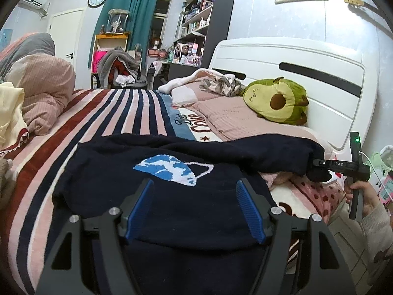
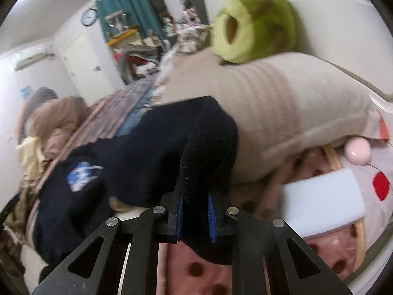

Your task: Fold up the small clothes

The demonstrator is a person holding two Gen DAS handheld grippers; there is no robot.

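- Your sweater is navy, with a knitted motif in bright blue and white on its front.
- Both your grippers, left and right, are black, with ribbed blue pads.
- The blanket under the sweater is striped in pink, dark red and navy, with a blue band near the pillows.
- The pillow is a dusty pink with fine ribbing.
- The plush avocado is green, with a yellow-green face and a brown pit.
- The headboard is white with black slots.
- The curtain is teal.
- The quilt beside you is pinkish-beige.
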